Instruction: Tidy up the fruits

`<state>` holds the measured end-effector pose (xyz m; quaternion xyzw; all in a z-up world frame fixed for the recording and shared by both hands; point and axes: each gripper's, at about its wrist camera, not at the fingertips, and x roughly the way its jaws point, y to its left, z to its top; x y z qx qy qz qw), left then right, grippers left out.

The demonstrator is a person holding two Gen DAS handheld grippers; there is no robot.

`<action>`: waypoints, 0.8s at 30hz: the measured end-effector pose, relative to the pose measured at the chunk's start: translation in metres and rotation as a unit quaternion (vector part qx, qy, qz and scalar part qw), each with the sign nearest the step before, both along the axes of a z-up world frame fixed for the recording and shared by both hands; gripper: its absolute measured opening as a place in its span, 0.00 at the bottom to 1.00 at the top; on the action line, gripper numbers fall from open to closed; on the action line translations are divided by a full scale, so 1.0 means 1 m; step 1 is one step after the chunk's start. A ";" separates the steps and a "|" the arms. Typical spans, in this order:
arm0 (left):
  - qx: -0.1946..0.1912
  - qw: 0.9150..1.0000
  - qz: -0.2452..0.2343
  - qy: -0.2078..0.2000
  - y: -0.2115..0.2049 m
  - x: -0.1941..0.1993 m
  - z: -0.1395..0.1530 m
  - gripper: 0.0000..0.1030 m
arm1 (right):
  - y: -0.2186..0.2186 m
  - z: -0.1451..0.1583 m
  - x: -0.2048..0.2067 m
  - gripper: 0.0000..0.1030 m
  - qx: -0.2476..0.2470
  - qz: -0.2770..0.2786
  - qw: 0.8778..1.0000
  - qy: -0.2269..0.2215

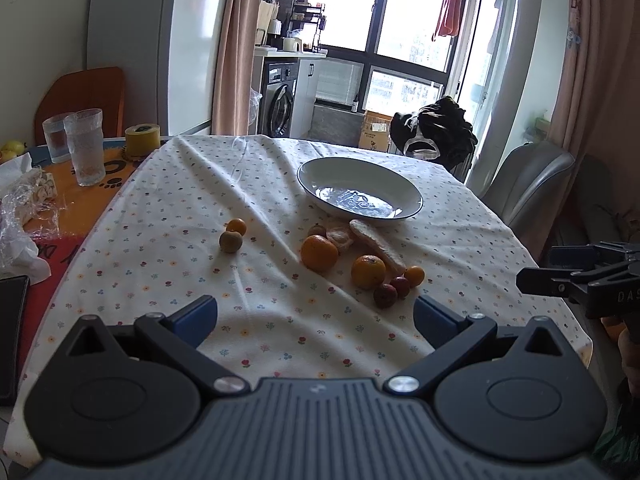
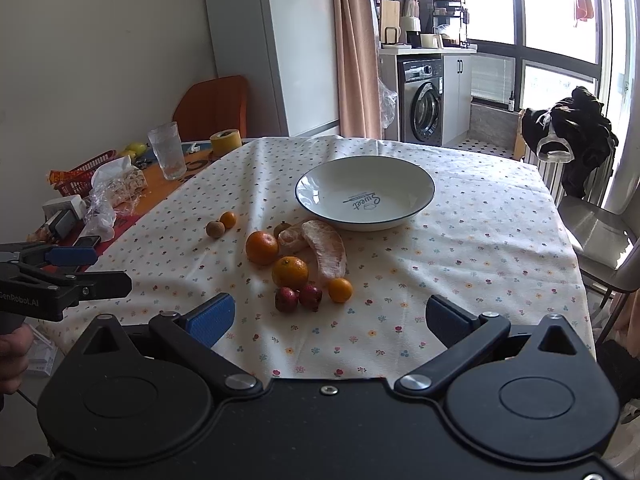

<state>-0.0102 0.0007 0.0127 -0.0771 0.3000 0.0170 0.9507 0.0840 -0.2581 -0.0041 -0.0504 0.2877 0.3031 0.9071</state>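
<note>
Fruit lying loose on the floral cloth toward the middle of the worktop (image 2: pixel 460 240), just short of the empty white bowl (image 2: pixel 416 200) that sits nearer the far edge. Main cluster: two mandarins (image 2: pixel 262 247) (image 2: pixel 290 272), a peeled pomelo wedge (image 2: pixel 326 252), a peeled mandarin half (image 2: pixel 292 240), one kumquat (image 2: pixel 340 289) and two dark red lychees (image 2: pixel 286 299) (image 2: pixel 311 297), mostly touching or just beside each other. Apart, toward the left edge: a brown longan (image 2: pixel 215 229) touching a second kumquat (image 2: pixel 228 219).

Judged on handling: mandarins light, firm-skinned, round, so likely to roll; best taken across the widest part with gentle pressure. Peeled pieces soft, wet, easily crushed or torn; best gripped across the thick back of the wedge, lightly. Lychees and kumquats small and slippery, needing centred pads.

Left hand-held gripper (image 1: pixel 316 316) level above the near edge, blue pads spread wide, nothing between them, aimed at the cluster. Right hand-held gripper (image 2: pixel 330 320) likewise above the near edge, jaws spread wide and empty, lychees straight ahead. Both well short of any fruit; bowl not yet filled, so sorting judged at its very start.
</note>
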 end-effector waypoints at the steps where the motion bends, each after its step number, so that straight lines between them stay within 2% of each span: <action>1: 0.000 1.000 0.000 0.000 0.000 0.000 0.000 1.00 | 0.000 0.000 0.000 1.00 0.000 -0.001 1.000 0.000; 19: 0.004 1.000 -0.002 0.001 -0.002 0.001 -0.001 1.00 | -0.001 -0.001 0.000 1.00 -0.001 0.000 1.000 -0.002; 24: 0.014 1.000 0.002 -0.003 -0.003 0.007 0.001 1.00 | 0.000 -0.006 0.004 1.00 0.004 0.016 1.000 -0.005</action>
